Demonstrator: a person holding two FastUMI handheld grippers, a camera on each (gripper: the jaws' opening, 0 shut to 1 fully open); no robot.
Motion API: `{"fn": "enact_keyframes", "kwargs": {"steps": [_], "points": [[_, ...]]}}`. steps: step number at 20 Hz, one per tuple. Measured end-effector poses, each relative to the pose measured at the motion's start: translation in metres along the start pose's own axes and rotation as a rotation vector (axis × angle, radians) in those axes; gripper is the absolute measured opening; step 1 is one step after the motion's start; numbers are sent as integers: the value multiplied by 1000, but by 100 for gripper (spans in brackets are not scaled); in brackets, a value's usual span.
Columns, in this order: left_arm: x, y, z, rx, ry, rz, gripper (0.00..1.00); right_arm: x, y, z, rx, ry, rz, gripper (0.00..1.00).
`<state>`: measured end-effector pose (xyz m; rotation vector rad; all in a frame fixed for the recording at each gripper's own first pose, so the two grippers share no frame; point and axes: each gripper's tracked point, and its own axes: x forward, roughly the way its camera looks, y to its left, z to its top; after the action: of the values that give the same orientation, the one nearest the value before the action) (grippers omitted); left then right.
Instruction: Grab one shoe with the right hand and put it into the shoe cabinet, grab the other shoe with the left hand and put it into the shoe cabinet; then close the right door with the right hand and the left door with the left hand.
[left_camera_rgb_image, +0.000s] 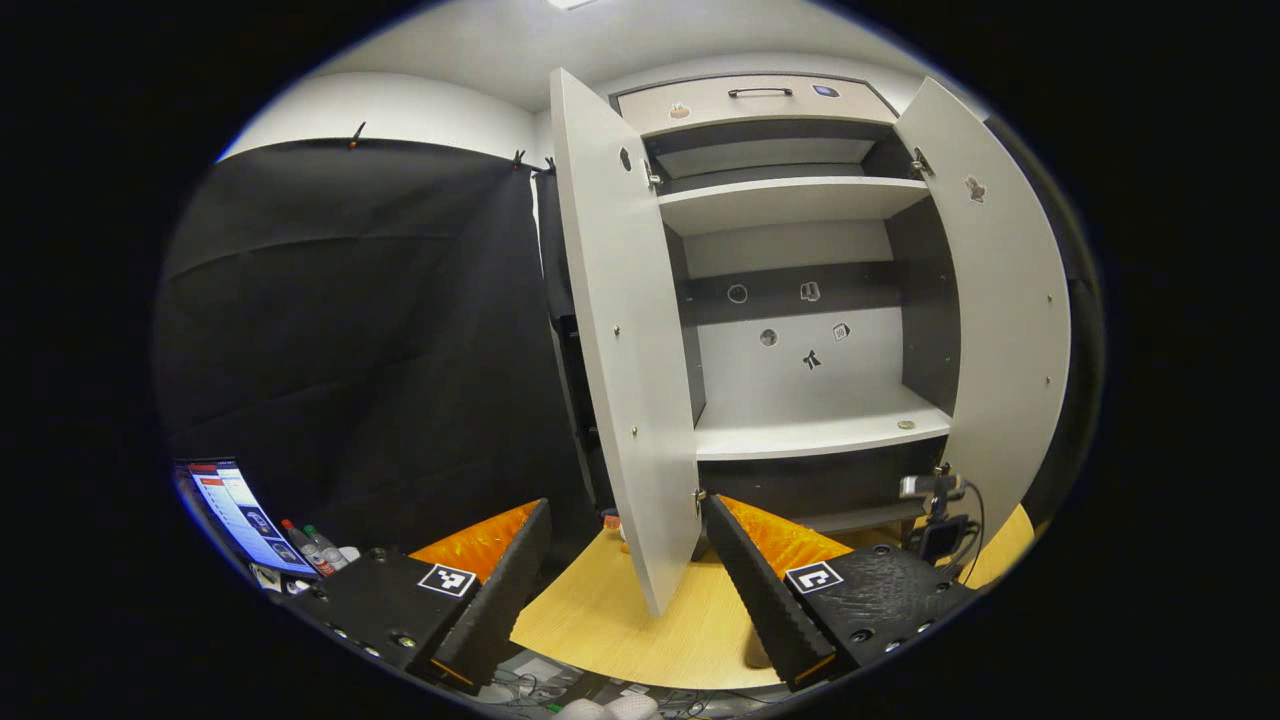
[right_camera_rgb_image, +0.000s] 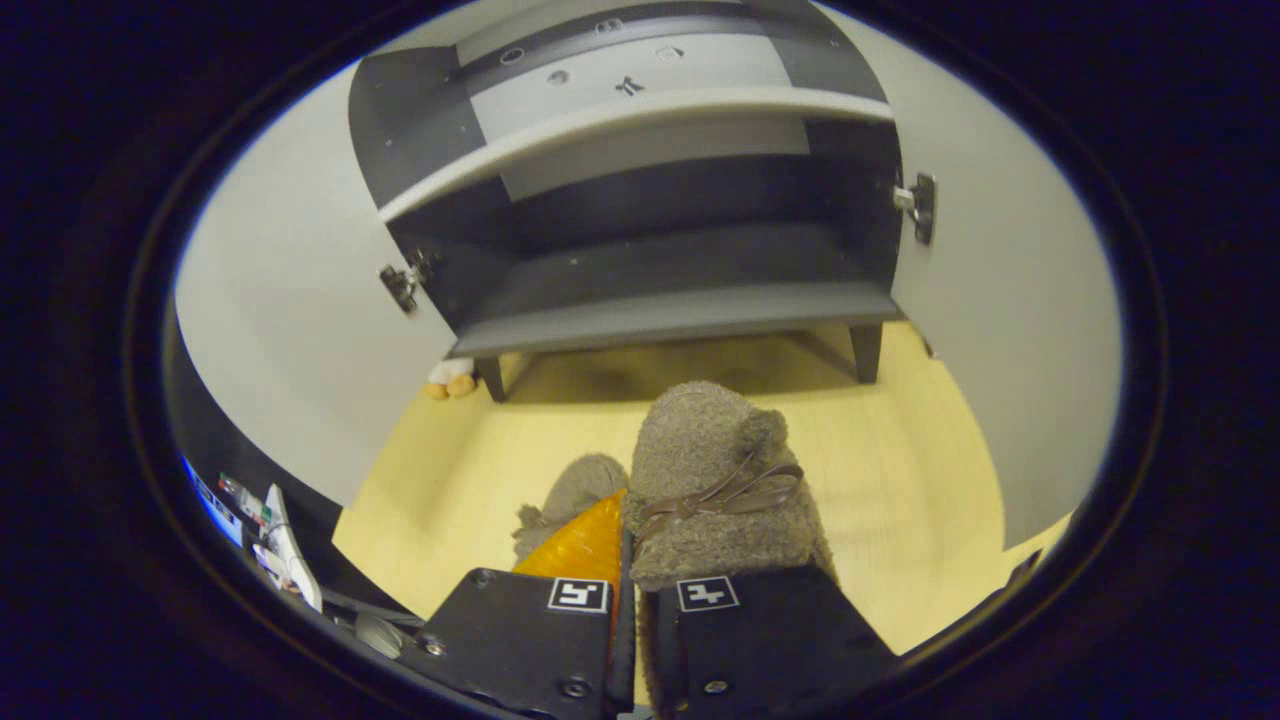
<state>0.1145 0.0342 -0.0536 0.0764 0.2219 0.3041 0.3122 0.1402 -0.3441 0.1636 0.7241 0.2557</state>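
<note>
My right gripper is shut on the edge of a fuzzy brown shoe with a dark bow, holding it above the yellow floor in front of the cabinet's bottom shelf. The second brown shoe lies on the floor just left of it, partly hidden by my finger. My left gripper stands open and holds nothing, facing the shoe cabinet. Both doors are swung wide: the left door and the right door. In the right gripper view they are the left door and the right door.
A small toy lies by the cabinet's left leg. A dark device with a cable sits low near the right door. A lit screen and bottles stand at the far left. The cabinet shelves are bare.
</note>
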Motion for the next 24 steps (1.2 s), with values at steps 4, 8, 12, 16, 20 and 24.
{"fn": "enact_keyframes", "kwargs": {"steps": [4, 8, 12, 16, 20, 24], "points": [[-5, -2, -4, -14, -7, -6, 97, -41, 15, 90, -39, -132, 12, 12], [-8, -2, -6, -29, -11, 7, 96, -47, 27, 178, -99, -252, 2, 12], [-9, 3, -8, -42, -9, 30, 97, -38, 34, 255, -96, -321, -12, 12], [-10, 5, -7, -51, -8, 38, 96, -32, 33, 316, -92, -359, -50, 12], [-12, 3, -4, -45, -14, 44, 97, 3, 27, 360, -82, -364, -90, 12], [-15, 3, -5, -43, -9, 54, 97, 41, 22, 387, -74, -324, -122, 12]]}}
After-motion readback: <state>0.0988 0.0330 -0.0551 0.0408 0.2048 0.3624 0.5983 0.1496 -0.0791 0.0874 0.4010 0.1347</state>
